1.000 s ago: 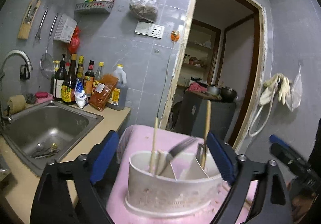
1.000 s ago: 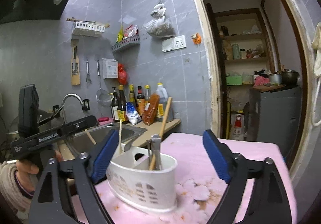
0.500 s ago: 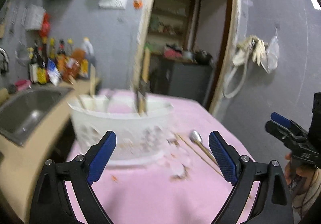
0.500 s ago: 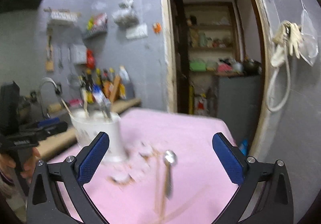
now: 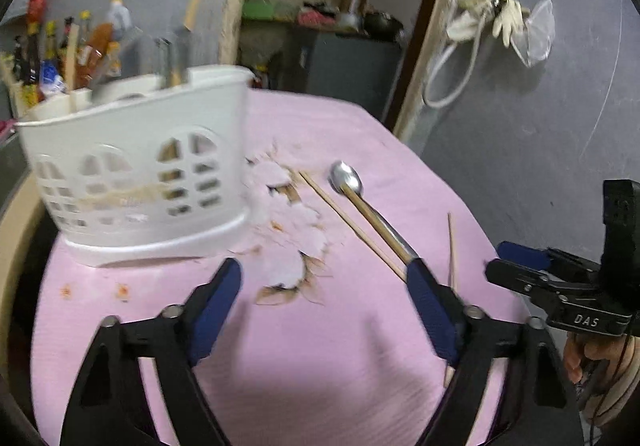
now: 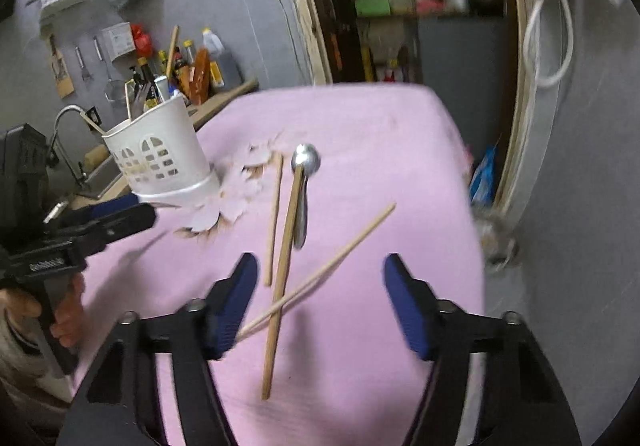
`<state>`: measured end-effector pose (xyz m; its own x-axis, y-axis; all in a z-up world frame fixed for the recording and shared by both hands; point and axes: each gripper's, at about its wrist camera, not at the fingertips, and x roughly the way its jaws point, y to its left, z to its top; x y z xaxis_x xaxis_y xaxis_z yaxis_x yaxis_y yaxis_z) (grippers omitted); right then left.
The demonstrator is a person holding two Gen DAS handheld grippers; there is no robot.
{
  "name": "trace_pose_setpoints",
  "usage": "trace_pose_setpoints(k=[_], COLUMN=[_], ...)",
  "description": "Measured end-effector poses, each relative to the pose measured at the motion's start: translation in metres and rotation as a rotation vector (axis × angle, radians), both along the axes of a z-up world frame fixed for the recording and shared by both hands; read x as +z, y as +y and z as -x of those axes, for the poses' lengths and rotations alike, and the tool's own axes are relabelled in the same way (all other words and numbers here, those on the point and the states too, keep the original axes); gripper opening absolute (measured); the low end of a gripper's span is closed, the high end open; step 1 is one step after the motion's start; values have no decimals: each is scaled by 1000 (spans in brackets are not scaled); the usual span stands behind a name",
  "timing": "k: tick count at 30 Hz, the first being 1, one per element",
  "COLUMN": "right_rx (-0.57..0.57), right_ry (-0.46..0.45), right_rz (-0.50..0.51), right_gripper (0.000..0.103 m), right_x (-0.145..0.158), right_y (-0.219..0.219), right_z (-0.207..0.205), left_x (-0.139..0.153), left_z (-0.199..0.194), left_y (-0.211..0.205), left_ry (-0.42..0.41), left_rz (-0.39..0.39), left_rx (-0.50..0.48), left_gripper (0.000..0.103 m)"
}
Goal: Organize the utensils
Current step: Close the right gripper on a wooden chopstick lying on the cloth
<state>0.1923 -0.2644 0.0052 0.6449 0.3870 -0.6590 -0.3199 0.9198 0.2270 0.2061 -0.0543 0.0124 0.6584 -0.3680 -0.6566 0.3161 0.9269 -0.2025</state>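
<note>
Three chopsticks (image 6: 280, 278) and a spoon (image 6: 302, 186) are laid loose on the pink table (image 6: 400, 150), long axes pointing away from the right gripper (image 6: 318, 298), which is nearer, spread wide and empty; the left gripper (image 5: 328, 310) is likewise unloaded beside the caddy (image 5: 136, 166)

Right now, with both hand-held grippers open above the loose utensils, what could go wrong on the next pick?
1. The chopsticks cross near the right hand-held gripper; closing there may pinch two or flick one away.
2. The metal spoon touches a stick and could get dragged along.
3. The white utensil holder stands close to the table edge; a nudge might tip it.
</note>
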Motion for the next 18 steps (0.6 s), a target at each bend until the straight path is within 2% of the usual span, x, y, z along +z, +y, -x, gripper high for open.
trace_pose_setpoints(k=[6, 11, 14, 17, 18], right_rx=[-6, -17, 1, 11, 15], right_ry=[87, 161, 152, 138, 136], right_rz=[-30, -29, 22, 67, 63], right_gripper=[42, 39, 39, 18, 15], right_x=[-9, -21, -22, -21, -21], right_y=[0, 2, 10, 13, 10], right_z=[-15, -30, -33, -37, -39], left_x=[-5, -10, -15, -19, -20], left_z=[-25, -38, -48, -56, -58], left_y=[-11, -20, -23, -26, -28], left_ry=[92, 113, 144, 169, 176], left_rz=[32, 3, 14, 18, 16], left_rx=[-5, -2, -6, -12, -16], left_gripper=[54, 44, 42, 38, 36])
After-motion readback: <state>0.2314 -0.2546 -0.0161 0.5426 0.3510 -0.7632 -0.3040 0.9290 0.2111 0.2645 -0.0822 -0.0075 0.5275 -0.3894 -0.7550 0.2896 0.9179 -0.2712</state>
